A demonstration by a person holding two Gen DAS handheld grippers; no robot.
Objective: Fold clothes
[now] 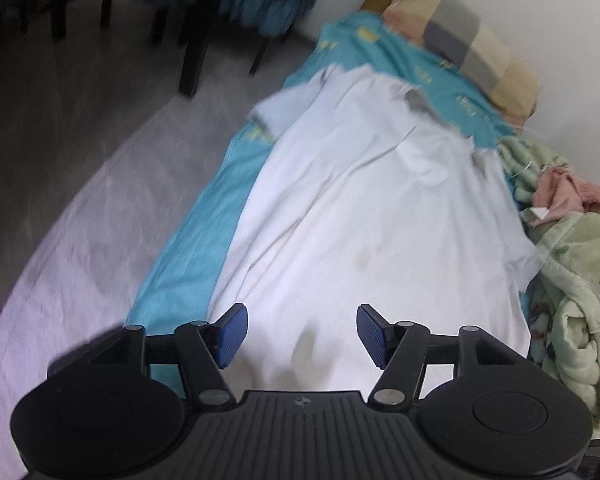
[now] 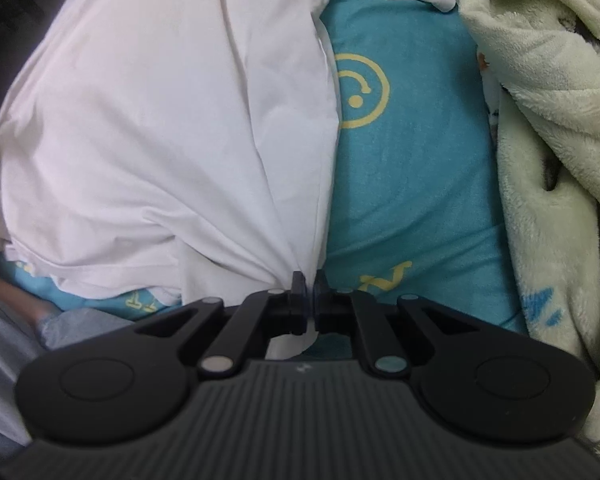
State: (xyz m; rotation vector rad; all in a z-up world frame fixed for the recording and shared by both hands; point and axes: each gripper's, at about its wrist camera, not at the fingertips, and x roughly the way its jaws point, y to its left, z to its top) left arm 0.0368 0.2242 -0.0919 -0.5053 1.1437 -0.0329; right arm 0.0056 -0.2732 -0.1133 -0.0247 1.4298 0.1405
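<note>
A white T-shirt (image 1: pixel 360 216) lies spread lengthwise on a teal bed sheet (image 1: pixel 188 240), with its sleeves at the far end. My left gripper (image 1: pixel 302 336) is open and empty, hovering over the shirt's near hem. In the right wrist view the same white shirt (image 2: pixel 160 120) lies rumpled on the teal sheet (image 2: pixel 412 184). My right gripper (image 2: pixel 310 280) is shut on a pinched corner of the shirt's edge, and the cloth pulls into folds toward the jaws.
A pale green fleece blanket (image 1: pixel 572 292) (image 2: pixel 552 140) and a pink cloth (image 1: pixel 568 192) are heaped along the wall side of the bed. A patchwork pillow (image 1: pixel 464 40) lies at the head. Dark chair legs (image 1: pixel 192 56) stand on the floor at left.
</note>
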